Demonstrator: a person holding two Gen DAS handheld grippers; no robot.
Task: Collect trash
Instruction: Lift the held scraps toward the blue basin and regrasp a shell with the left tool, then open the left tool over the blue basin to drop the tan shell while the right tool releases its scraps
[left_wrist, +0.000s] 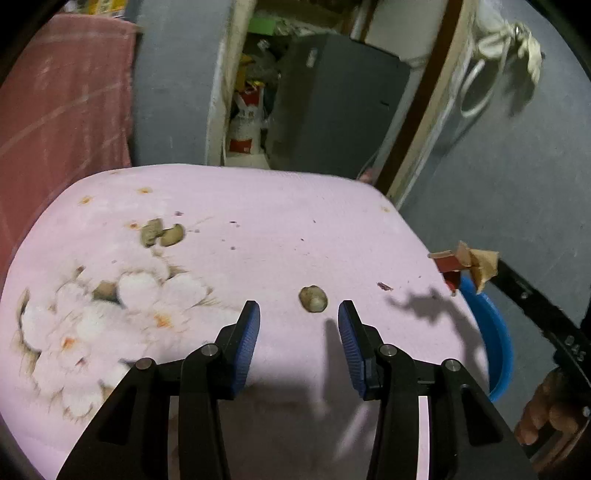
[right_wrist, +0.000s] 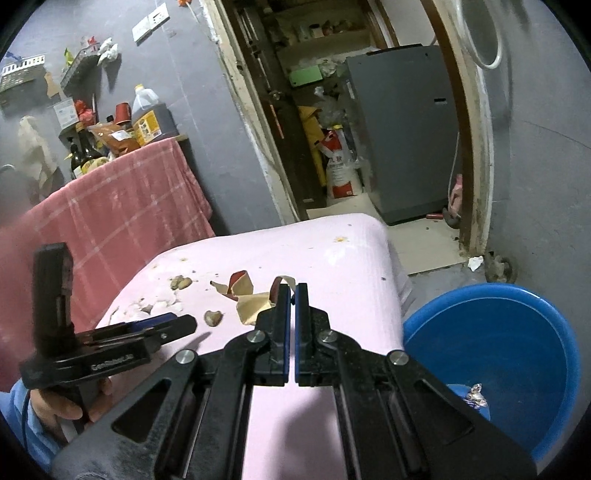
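The surface (left_wrist: 280, 236) is pale pink, printed with white flowers left of the black, blue-padded left gripper (left_wrist: 299, 321). The shell (left_wrist: 313, 298) just ahead is olive-tan. The right gripper's (right_wrist: 294, 291) paper (right_wrist: 251, 302) is tan and red; the basin (right_wrist: 517, 332) beside it is blue.

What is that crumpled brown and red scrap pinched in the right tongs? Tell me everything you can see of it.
The scrap looks like torn paper or thin card, tan on one side and dark red on the other, creased and curled into several folds. The right tongs are shut on one edge of it, and nothing else holds it. From the left camera it hangs past the edge of the pink table, above the rim of the blue basin, its shadow falling on the tabletop.
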